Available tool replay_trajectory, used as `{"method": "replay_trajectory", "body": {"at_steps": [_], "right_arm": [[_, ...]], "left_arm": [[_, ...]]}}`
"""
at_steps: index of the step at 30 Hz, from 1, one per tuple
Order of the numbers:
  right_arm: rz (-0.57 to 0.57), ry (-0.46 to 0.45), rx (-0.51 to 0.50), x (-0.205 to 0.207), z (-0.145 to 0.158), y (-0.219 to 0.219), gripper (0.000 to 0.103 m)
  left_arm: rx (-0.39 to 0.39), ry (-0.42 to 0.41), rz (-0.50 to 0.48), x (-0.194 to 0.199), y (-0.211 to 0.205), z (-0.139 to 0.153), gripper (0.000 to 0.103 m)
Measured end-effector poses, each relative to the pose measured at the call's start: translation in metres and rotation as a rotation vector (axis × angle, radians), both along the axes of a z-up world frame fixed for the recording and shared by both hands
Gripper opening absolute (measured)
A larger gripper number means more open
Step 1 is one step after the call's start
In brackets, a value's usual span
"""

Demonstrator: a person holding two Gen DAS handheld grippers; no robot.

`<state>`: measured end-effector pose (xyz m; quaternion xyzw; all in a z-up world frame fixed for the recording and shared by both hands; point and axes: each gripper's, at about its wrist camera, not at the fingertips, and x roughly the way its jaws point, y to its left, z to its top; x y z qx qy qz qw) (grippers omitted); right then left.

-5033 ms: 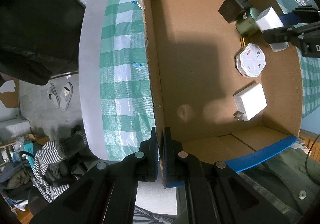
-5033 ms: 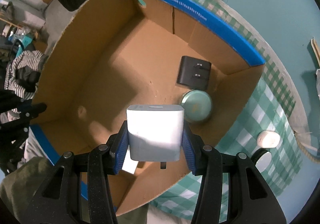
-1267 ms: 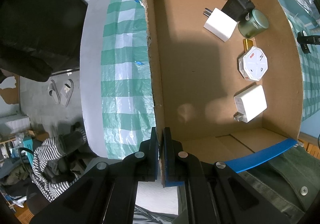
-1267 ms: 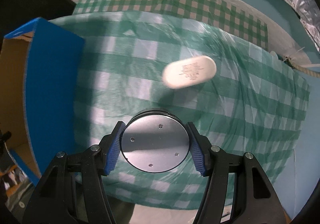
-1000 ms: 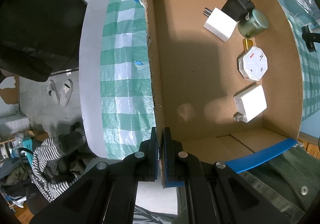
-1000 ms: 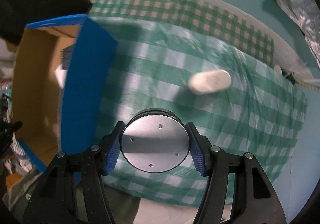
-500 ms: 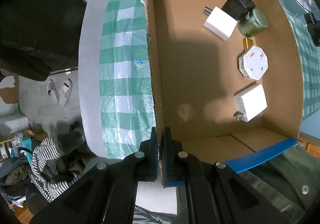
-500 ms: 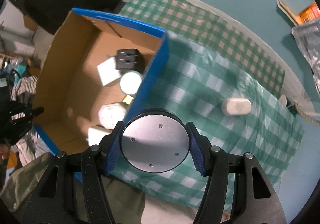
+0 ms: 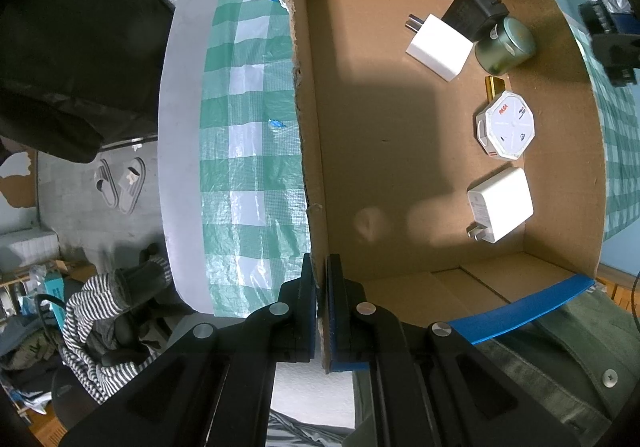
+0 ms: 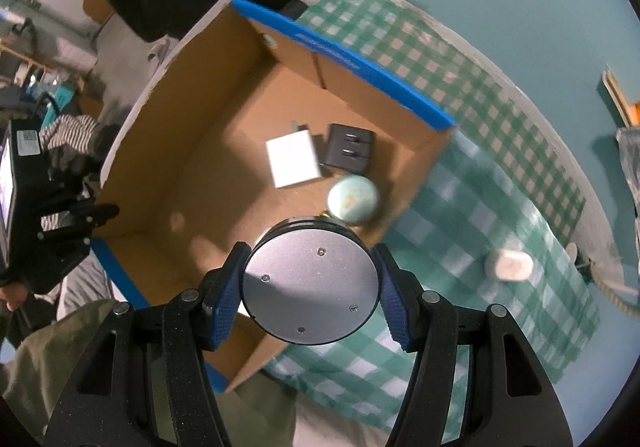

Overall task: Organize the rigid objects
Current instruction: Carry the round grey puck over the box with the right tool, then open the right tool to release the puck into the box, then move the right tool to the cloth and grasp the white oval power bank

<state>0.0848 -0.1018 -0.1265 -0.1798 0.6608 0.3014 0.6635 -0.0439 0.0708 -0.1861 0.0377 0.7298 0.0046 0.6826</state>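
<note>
Both grippers engaged at cardboard box (image 9: pixel 400 151)
Left gripper (image 9: pixel 318 303) clamped on box wall; right gripper (image 10: pixel 310 281) clamped on grey disc (image 10: pixel 311 281), which hides box contents beneath; background blurred

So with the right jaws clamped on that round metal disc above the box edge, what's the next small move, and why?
Probably carry the disc a little further over the cardboard box, toward the bare floor, then lower it. The right gripper holds it over the box's near corner, partly above the checked cloth. The white charger, black adapter and green tin crowd the far corner. The left gripper pinches the box wall, steadying it.
</note>
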Motion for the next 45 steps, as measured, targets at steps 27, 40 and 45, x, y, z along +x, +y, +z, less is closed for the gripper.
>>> {"method": "replay_trajectory", "body": {"at_steps": [27, 40, 45], "right_arm": [[0.005, 0.059, -0.076, 0.001, -0.055, 0.02, 0.062], [-0.074, 0.027, -0.004, 0.006, -0.033, 0.007, 0.071], [-0.103, 0.02, 0.021, 0.006, -0.022, -0.003, 0.071]], "left_arm": [[0.002, -0.002, -0.008, -0.001, 0.0, 0.001, 0.005], [0.003, -0.002, -0.011, -0.002, 0.0, 0.002, 0.005], [0.007, -0.001, -0.015, -0.002, -0.001, 0.002, 0.005]]}}
